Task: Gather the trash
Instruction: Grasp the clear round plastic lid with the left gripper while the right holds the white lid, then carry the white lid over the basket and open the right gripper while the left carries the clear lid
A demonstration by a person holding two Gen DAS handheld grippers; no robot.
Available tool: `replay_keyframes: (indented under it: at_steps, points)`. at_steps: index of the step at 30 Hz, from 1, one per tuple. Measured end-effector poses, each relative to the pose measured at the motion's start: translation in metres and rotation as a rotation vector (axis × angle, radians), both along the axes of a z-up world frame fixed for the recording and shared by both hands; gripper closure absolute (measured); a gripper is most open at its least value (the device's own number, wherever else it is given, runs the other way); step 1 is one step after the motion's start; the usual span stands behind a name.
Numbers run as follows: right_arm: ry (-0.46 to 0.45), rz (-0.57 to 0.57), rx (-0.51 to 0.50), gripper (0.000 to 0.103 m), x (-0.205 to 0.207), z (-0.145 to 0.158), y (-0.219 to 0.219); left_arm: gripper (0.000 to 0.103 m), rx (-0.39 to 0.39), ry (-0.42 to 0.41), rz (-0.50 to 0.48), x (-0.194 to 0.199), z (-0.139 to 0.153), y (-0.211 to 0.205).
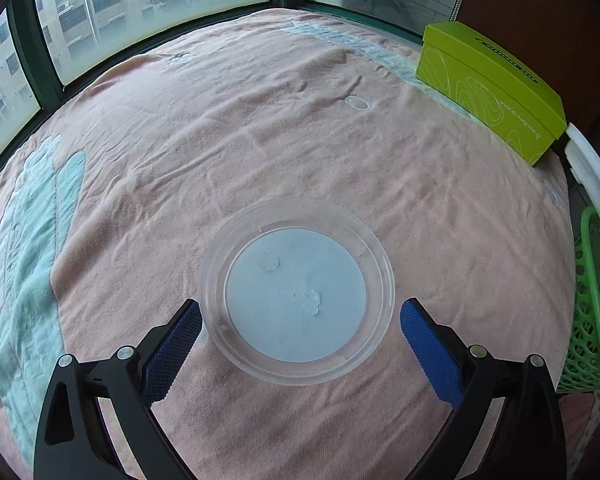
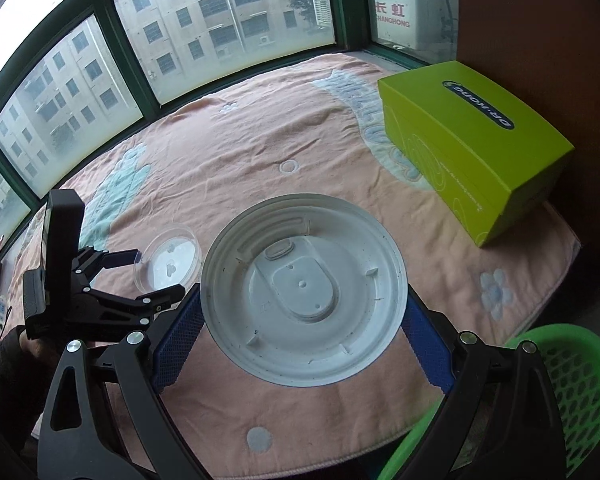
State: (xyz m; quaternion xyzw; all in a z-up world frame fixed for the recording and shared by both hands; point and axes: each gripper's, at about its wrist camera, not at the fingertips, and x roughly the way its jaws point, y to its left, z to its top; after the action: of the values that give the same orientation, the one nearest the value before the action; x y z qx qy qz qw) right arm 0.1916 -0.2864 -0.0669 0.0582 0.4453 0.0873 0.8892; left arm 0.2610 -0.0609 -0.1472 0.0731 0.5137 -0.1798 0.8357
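Observation:
A clear round plastic lid (image 1: 296, 294) lies flat on the pink blanket, between the blue pads of my left gripper (image 1: 300, 344), which is open around it with a small gap on each side. It also shows in the right wrist view (image 2: 168, 262), with the left gripper (image 2: 148, 276) beside it. My right gripper (image 2: 302, 344) is shut on a white round plastic lid (image 2: 304, 292), both blue pads pressed on its rim, held above the blanket.
A green cardboard box (image 2: 472, 144) stands at the back right, also in the left wrist view (image 1: 488, 84). A green mesh basket (image 2: 572, 384) stands off the blanket's right edge, also in the left wrist view (image 1: 592, 312). Windows line the far side.

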Motion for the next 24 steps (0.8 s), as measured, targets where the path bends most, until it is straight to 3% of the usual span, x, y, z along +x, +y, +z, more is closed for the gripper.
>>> replay_keyframes:
  at_steps: [12, 24]
  points:
    - [-0.006, -0.084, -0.008, 0.011, -0.051, 0.000, -0.023, 0.014, -0.010, -0.036, 0.024, -0.005, 0.005, -0.002]
    - [-0.035, -0.171, -0.006, 0.011, -0.105, 0.012, -0.043, 0.014, -0.083, -0.131, -0.004, -0.061, 0.062, -0.014]
